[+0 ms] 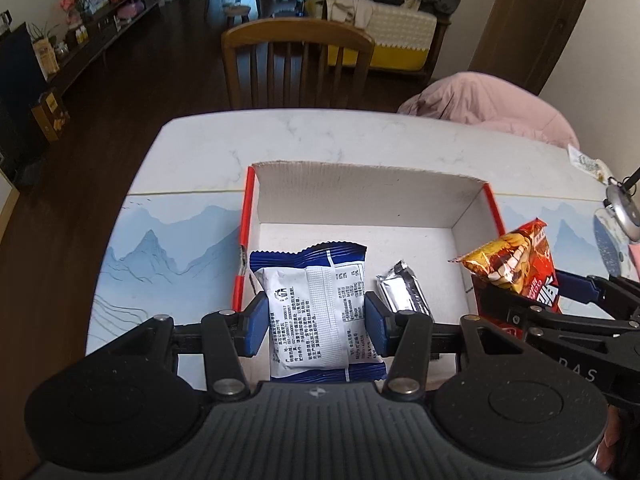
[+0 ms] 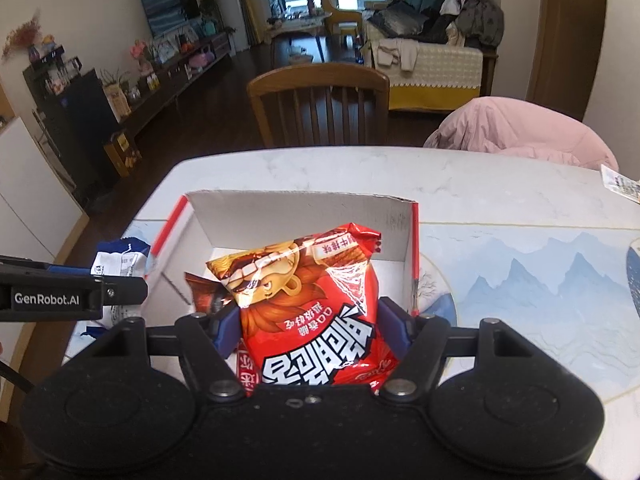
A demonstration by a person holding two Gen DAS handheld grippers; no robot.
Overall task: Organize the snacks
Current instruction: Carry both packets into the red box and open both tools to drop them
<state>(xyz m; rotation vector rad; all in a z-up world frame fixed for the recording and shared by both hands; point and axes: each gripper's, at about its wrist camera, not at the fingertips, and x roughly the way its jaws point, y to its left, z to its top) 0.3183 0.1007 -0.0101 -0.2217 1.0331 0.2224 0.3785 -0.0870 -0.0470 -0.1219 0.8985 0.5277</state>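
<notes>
Left gripper (image 1: 316, 322) clamped on blue-white packet (image 1: 320, 312), over the cardboard box (image 1: 360, 192). Right gripper (image 2: 310, 330) clamped on red snack bag (image 2: 312, 312) above the same box; silver bar (image 1: 404, 292) lies inside it.

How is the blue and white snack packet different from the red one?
The blue and white packet shows its white back covered in small print, while the red packet shows a shiny front with big letters and a cartoon picture. The blue and white packet is in the left gripper; the red packet is in the right gripper. Both are sealed snack bags, each gripped by its sides over the open cardboard box.
</notes>
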